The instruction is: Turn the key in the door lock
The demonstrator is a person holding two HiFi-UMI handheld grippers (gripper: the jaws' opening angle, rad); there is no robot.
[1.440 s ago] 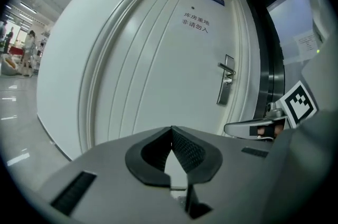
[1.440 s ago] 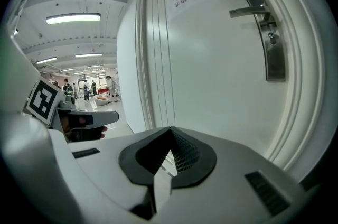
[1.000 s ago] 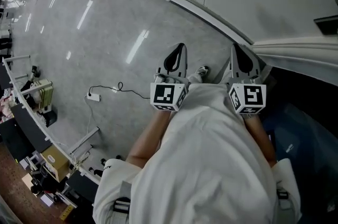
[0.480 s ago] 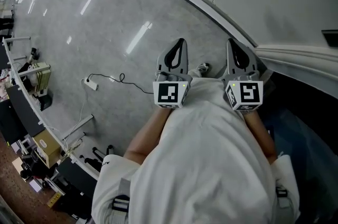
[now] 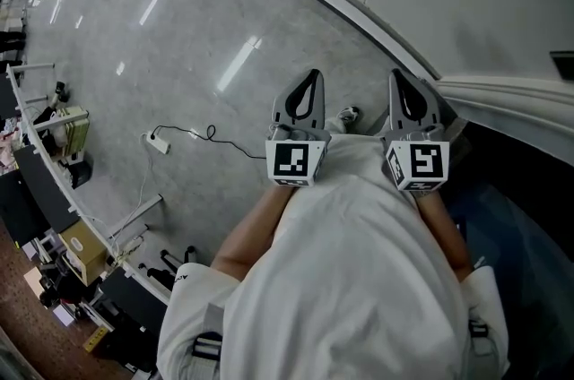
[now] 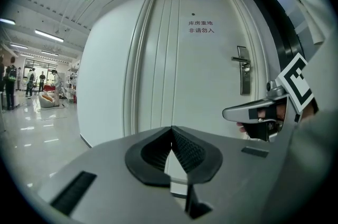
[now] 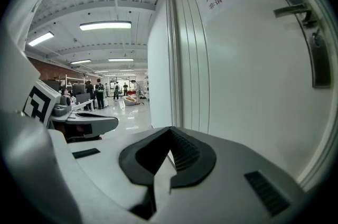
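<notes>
- The fingers (image 6: 191, 152) of the left gripper (image 6: 171, 129) are pressed together along their ridged pads, and nothing is held between them.
- The fingers of the right gripper (image 7: 170, 130) are closed tip to tip in the same way, and nothing is gripped by them.
- In the head view both grippers are held side by side over the floor (image 5: 179, 56), apart from each other. Each is pointed toward the white door (image 6: 206, 85), and the door is touched by neither.
- The lock plate (image 6: 243, 79) with its lever handle (image 6: 241, 61) is seen ahead of the left fingers, up and to their right, well apart from them.
- In the left gripper view the right gripper is seen to the right of the left fingers, below the lock plate.
- From the right fingers the same plate is seen up and to the right, untouched. A small fitting (image 7: 316, 38) is mounted on it below the handle, and whether a key sits in it cannot be told.
- A sign (image 6: 201, 27) with printed characters is fixed to the door above both pairs of fingers.
</notes>
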